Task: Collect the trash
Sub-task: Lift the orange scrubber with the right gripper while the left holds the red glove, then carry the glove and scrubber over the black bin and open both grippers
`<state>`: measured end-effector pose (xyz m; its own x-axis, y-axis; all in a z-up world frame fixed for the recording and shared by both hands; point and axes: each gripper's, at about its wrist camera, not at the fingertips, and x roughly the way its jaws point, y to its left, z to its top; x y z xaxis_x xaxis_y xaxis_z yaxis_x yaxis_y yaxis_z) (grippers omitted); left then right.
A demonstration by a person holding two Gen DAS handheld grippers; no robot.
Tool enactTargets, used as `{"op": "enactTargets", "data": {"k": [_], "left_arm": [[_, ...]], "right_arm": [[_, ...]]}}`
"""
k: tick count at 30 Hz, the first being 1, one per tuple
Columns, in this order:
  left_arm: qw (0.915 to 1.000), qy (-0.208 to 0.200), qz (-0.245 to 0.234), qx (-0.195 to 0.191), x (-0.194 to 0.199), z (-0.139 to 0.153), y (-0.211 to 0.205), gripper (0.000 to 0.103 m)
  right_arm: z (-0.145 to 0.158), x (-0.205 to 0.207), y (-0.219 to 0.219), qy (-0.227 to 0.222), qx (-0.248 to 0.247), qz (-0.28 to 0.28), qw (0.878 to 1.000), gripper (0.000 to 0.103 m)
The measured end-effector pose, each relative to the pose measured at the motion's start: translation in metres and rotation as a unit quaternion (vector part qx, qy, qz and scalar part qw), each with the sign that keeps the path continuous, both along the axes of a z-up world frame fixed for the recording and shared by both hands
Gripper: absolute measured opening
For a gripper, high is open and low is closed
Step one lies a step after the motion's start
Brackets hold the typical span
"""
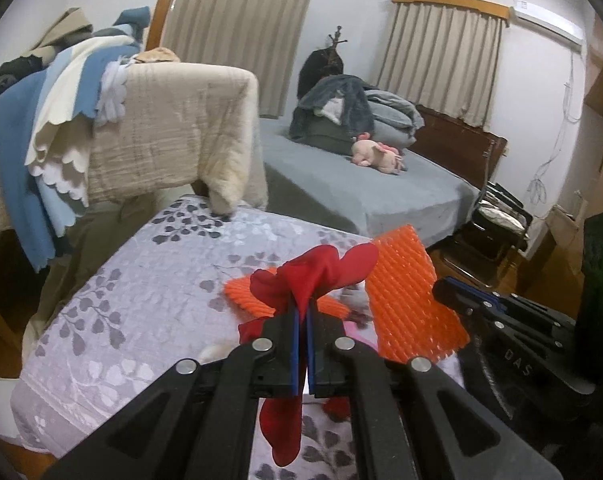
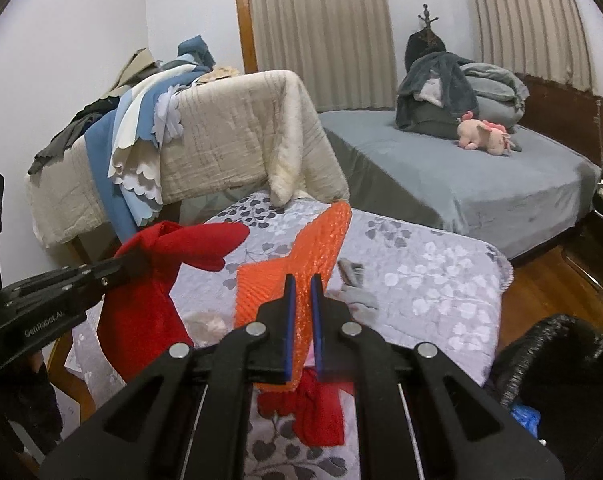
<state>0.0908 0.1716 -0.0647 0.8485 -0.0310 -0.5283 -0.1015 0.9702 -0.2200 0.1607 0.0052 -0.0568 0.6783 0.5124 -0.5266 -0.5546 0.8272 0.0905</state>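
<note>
Pinching a red plastic bag (image 1: 301,276) at its bunched neck, the left tool (image 1: 301,312) holds it clear of the leaf-patterned cover (image 1: 141,288) on the desk, so the bag's body hangs loose below the jaws in the lower middle of the left wrist view. That grip at the gathered top keeps the thin film from slipping, I judge. The right tool (image 2: 302,292) is pressed together on an orange foam net (image 2: 301,264), which stands up stiffly toward the upper middle of its frame because it is caught by its near edge. A second red scrap (image 2: 313,404) lies on the cover under it, beside a grey rag (image 2: 357,292). At the lower right of the right wrist view a black bin bag (image 2: 561,360) gapes, likely the destination for both.
</note>
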Motion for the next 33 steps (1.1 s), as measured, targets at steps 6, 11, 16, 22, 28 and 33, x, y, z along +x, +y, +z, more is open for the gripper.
{"op": "enactTargets", "data": {"k": [6, 11, 16, 22, 28, 33], "left_arm": [[0.9997, -0.004, -0.025, -0.001, -0.004, 0.004, -0.027, 0.003], [0.999, -0.005, -0.043, 0.0, -0.005, 0.005, -0.051, 0.003], [0.9981, -0.005, -0.062, -0.001, 0.0, 0.006, -0.074, 0.003], [0.9948, -0.007, -0.102, -0.002, 0.011, 0.007, -0.112, 0.003], [0.9905, -0.01, -0.137, -0.001, 0.023, 0.006, -0.15, 0.003], [0.9866, -0.009, -0.163, -0.003, 0.032, 0.006, -0.176, 0.003]], "right_arm": [[0.008, -0.012, -0.027, -0.006, 0.0, -0.018, 1.0, 0.006], [0.012, -0.02, -0.05, -0.01, -0.007, -0.036, 0.999, 0.006], [0.013, -0.024, -0.077, -0.012, -0.011, -0.058, 0.998, 0.006], [0.016, -0.028, -0.11, -0.016, -0.018, -0.089, 0.996, 0.006], [0.019, -0.03, -0.145, -0.022, -0.027, -0.122, 0.992, 0.006], [0.018, -0.031, -0.173, -0.024, -0.035, -0.15, 0.988, 0.006]]}}
